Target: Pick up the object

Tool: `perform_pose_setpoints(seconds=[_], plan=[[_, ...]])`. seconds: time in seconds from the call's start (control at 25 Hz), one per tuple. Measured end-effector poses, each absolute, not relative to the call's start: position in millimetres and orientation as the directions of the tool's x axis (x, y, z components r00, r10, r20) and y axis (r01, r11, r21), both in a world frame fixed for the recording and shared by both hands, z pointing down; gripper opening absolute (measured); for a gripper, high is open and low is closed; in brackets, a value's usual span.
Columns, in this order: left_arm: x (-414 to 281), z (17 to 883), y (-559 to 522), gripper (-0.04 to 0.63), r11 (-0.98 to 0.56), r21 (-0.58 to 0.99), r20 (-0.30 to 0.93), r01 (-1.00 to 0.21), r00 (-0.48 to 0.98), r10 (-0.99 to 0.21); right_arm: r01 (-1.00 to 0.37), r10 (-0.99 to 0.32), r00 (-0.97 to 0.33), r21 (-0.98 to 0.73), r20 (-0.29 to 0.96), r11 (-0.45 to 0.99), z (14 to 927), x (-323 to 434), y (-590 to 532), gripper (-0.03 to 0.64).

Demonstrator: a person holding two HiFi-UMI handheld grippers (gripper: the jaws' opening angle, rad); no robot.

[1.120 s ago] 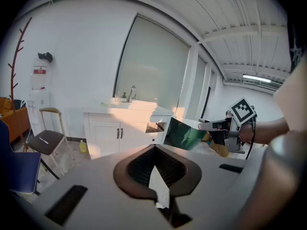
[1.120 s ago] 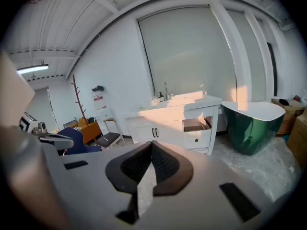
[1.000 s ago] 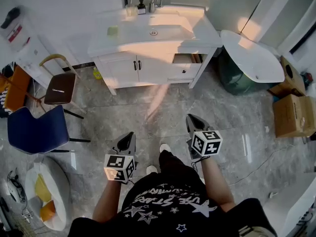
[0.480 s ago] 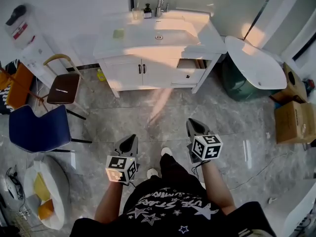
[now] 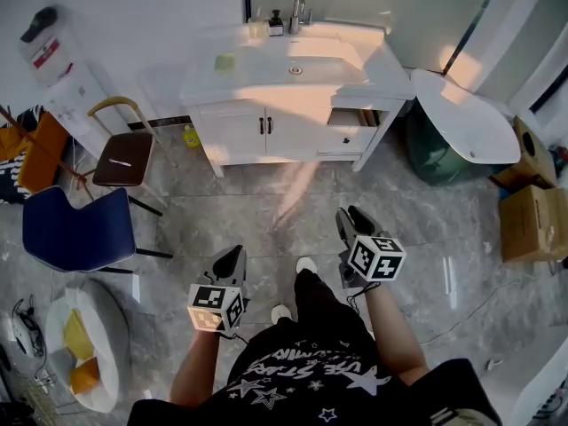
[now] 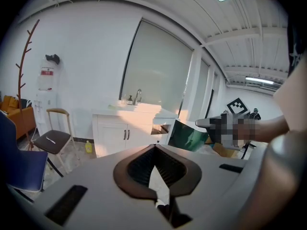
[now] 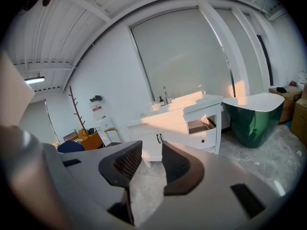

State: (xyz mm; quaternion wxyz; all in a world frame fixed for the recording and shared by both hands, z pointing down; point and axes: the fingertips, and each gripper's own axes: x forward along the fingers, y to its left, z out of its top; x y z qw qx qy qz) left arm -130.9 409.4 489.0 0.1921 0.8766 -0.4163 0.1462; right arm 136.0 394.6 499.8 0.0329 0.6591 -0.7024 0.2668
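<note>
Right gripper view: right gripper (image 7: 152, 151) ribbed dark pads opening, only floor (image 7: 146, 193) between them. Left gripper (image 6: 154, 150) pads closed tip to tip, empty. Both over the glossy grey marbled floor. Beyond: white vanity (image 5: 266, 136), boxy, smooth top, one drawer (image 5: 348, 118) pulled out; chrome tap (image 5: 298, 11); green tub (image 5: 435, 158) beside. Small pale-green pad (image 5: 224, 61) on the vanity top, too small to identify. Which thing is the object: cannot tell; neither gripper holds any. Cardboard boxes (image 5: 532, 224) cut off at right edge.

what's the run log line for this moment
left gripper: shut, empty | right gripper: jaws opening, empty | sink cabinet: ahead, drawer open
</note>
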Motion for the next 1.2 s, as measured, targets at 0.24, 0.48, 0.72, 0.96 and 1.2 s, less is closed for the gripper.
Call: perform_pose_setpoints(seconds=[0.24,0.48,0.72,0.96,1.2], plan=[[-139.0,493.6,393.7,0.015,-0.555,0.209,0.418,-0.805,0.587,-0.694,-0.954,-0.908,-0.131,-0.300,0.398,0.006,500.0,132.8,357.4,0.245],[-150.8,504.6,354.7,0.015,-0.574,0.171,0.476,-0.801,0.577,-0.663,-0.947,-0.889,-0.181,-0.319,0.421,0.041,515.1,131.7,294.6,0.267],[-135.1,498.0,260.5,0.015,-0.519,0.145,0.456,-0.843,0.522,-0.721,-0.937,-0.882,-0.213,-0.343,0.420,0.063,524.8,152.7,207.9,0.267],[-83.3,484.3,174.5,0.015,-0.498,0.171,0.447,-0.850,0.517,-0.730,-0.930,-0.880,-0.235,-0.359,0.413,0.080,518.5,188.5,108.8,0.267],[-56.8,477.9,103.0,0.015,-0.450,0.140,0.426,-0.882,0.464,-0.777,-0.918,-0.868,-0.285,-0.376,0.407,0.126,516.1,210.3,31.8,0.267]])
